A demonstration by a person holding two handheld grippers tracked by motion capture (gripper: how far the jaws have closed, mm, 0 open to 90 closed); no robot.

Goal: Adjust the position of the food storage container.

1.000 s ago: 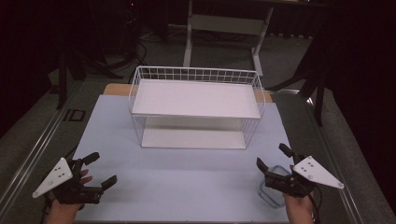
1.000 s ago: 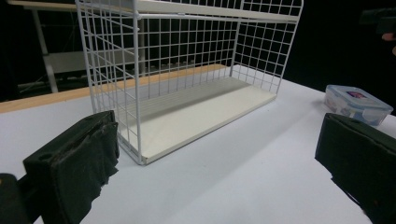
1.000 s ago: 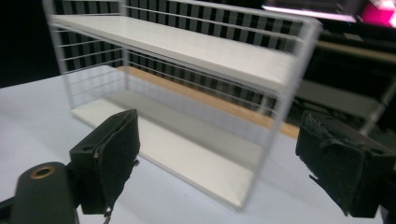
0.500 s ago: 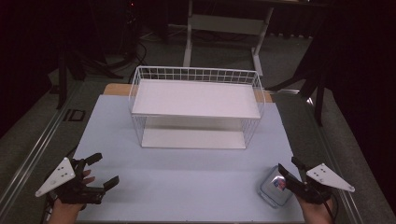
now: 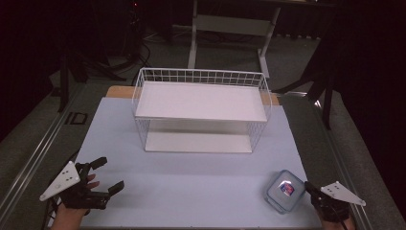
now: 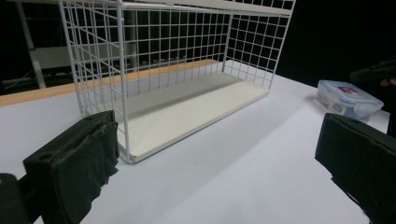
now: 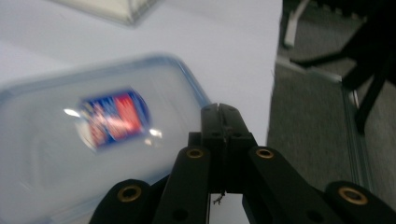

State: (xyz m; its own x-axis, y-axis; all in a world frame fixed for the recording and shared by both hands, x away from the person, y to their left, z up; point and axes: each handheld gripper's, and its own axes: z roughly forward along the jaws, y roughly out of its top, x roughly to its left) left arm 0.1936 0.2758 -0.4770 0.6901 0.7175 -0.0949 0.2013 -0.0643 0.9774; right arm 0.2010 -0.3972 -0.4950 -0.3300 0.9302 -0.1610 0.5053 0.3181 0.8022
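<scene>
High view is showing the right gripper (image 5: 309, 188), jaws just clenched together on nothing, sitting beside the lidded container (image 5: 286, 190) (left gripper (image 5: 106, 174) gaping).

My right gripper (image 5: 310, 189) is now lower and nearer the table's right edge than a second ago. Its fingers (image 7: 224, 122) have just been closing and meet with nothing between them, uncovering the clear lidded box (image 5: 286, 189) beside them.

A white wire rack (image 5: 201, 108) stands mid-table (image 5: 191, 182), a metal frame (image 5: 234, 24) behind.
</scene>
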